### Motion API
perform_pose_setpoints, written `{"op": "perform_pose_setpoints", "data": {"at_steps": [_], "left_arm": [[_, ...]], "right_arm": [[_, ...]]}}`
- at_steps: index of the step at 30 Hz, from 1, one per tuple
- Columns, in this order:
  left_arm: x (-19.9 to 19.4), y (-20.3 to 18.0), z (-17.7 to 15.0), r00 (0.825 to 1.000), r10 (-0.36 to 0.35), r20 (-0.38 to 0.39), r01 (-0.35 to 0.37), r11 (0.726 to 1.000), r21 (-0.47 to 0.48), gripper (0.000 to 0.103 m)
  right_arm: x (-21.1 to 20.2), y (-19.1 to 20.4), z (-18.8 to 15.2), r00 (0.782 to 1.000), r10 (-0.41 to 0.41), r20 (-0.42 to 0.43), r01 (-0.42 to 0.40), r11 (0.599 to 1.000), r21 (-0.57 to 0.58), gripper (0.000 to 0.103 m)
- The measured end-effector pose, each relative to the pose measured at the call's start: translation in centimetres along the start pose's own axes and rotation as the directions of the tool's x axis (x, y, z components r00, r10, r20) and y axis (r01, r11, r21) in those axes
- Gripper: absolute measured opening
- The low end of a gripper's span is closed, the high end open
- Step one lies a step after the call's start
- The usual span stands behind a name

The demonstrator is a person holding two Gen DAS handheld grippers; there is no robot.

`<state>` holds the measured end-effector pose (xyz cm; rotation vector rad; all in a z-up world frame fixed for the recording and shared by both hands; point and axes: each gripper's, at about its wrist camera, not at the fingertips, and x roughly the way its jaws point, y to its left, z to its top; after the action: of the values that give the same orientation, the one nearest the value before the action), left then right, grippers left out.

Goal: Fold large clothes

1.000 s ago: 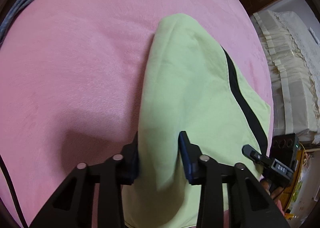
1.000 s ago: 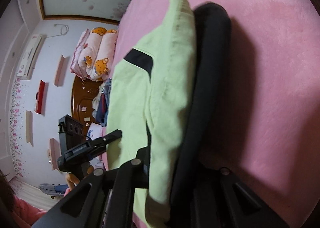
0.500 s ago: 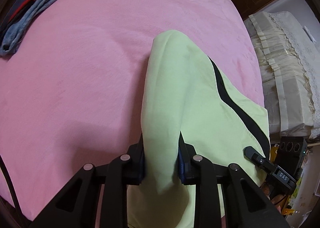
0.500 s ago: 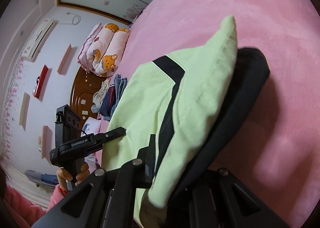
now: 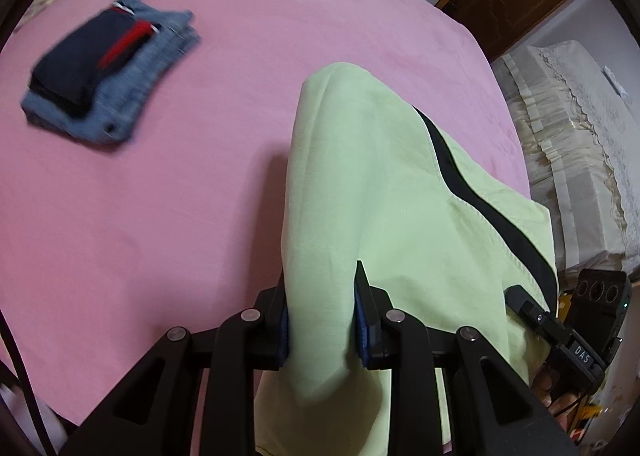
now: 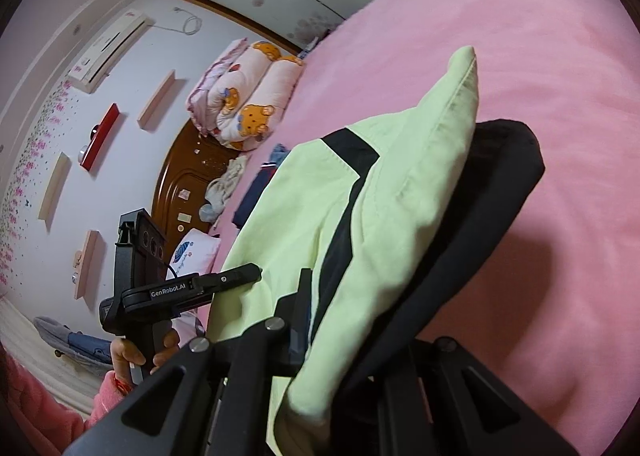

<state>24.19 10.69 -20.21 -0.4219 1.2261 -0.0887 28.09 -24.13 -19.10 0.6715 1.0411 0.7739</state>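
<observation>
Left wrist view: your left gripper (image 5: 322, 308) is clamped on a bunched fold of the pale green garment (image 5: 384, 192), which is lifted over the pink bed (image 5: 200, 176) and runs forward and to the right from the jaws. Its long axis lies between your 2 tools, with the black stripe (image 5: 480, 208) on the far right edge. Right wrist view: your right gripper (image 6: 344, 336) pinches the other end, green over black fabric. Judgement: the next fold turns on keeping that span taut and level. Only the left view shows the folded stack (image 5: 108, 68), well apart to the left; only the right view shows the black underside.
</observation>
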Motion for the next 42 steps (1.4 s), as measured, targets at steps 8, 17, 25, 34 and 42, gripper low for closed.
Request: {"op": "perform_pose_setpoints", "data": {"at_steps": [8, 17, 25, 34, 42], "left_arm": [[-8.1, 12.4, 7.5, 0.998, 0.035, 0.052, -0.039, 0.996, 0.079, 0.023], [-14.1, 24.6, 17.8, 0.980, 0.061, 0.188, -0.074, 0.995, 0.064, 0.023], [-13.6, 34.3, 26.6, 0.964, 0.079, 0.254, -0.093, 0.995, 0.045, 0.023], [-4.6, 43.4, 30.9, 0.976, 0.078, 0.201, -0.072, 0.997, -0.034, 0.024], [-1.3, 45.6, 30.8, 0.973, 0.018, 0.232, -0.024, 0.999, 0.024, 0.036]], "right_arm": [[9.7, 9.7, 0.4, 0.999, 0.022, 0.048, -0.021, 1.000, -0.016, 0.008], [22.9, 18.4, 6.1, 0.990, 0.109, 0.092, -0.107, 0.994, -0.035, 0.008], [33.9, 22.1, 11.7, 0.985, 0.145, 0.091, -0.139, 0.988, -0.074, 0.008], [46.3, 19.4, 14.2, 0.998, 0.060, 0.021, -0.059, 0.997, -0.046, 0.008], [48.4, 15.5, 12.8, 1.000, 0.008, 0.020, -0.008, 1.000, -0.024, 0.010]]}}
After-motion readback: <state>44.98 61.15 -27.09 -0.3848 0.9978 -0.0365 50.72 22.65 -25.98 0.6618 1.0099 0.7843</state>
